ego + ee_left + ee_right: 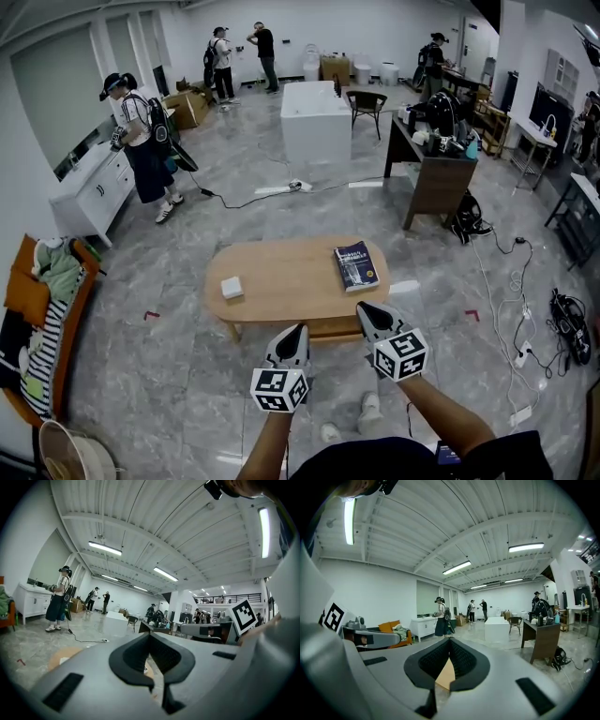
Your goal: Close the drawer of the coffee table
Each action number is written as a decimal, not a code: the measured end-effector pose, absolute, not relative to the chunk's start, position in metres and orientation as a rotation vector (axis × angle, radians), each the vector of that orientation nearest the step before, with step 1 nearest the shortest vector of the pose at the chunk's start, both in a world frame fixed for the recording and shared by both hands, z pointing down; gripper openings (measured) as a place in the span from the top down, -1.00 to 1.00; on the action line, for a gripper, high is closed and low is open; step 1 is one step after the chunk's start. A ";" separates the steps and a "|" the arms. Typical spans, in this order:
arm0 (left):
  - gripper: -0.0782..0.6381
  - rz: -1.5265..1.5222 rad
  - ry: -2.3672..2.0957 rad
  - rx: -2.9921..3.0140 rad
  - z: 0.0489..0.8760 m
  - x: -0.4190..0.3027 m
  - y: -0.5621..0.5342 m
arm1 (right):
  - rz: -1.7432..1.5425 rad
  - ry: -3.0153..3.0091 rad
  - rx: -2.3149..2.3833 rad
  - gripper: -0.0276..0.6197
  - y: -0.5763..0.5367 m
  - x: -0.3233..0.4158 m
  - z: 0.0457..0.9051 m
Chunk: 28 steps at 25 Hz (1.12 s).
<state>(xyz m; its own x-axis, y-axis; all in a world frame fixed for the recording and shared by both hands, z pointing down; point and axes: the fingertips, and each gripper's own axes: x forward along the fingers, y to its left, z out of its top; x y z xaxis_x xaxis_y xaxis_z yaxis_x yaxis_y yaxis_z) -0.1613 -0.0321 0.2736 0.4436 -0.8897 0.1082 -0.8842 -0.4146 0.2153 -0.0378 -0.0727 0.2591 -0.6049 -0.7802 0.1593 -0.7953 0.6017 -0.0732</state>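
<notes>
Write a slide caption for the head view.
Shut, empty left gripper and right gripper held before an oval wooden coffee table bearing a book and white box.

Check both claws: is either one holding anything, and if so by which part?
Nothing is held. The left claw and the right claw each have their tips together with nothing between them.

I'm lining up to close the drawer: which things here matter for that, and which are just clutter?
Job:
- coffee table
- pale panel jutting from its right end, probably the open drawer
- left gripper and right gripper, both shut and empty

Lying about:
- book and small white box on the tabletop
- brown desk
- orange sofa
</notes>
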 end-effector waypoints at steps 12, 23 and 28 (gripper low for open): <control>0.78 -0.001 -1.527 2.486 0.275 -0.136 -0.067 | 0.178 -2.752 1.295 0.88 -0.110 -0.027 0.259; 0.78 -0.013 -1.526 2.495 0.280 -0.108 -0.098 | 0.190 -2.760 1.257 0.88 -0.149 -0.003 0.266; 0.78 0.019 -1.560 2.472 0.290 -0.109 -0.109 | 0.212 -2.756 1.223 0.88 -0.158 0.003 0.277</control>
<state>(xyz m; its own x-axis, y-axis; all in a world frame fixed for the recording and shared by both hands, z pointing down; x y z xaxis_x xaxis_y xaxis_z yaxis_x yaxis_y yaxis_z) -0.1089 -0.1092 0.2897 0.4372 -0.8904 0.1270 -0.8932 -0.4134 0.1768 0.0032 -0.1582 0.2773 -0.6664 -0.7271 0.1649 -0.7438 0.6636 -0.0795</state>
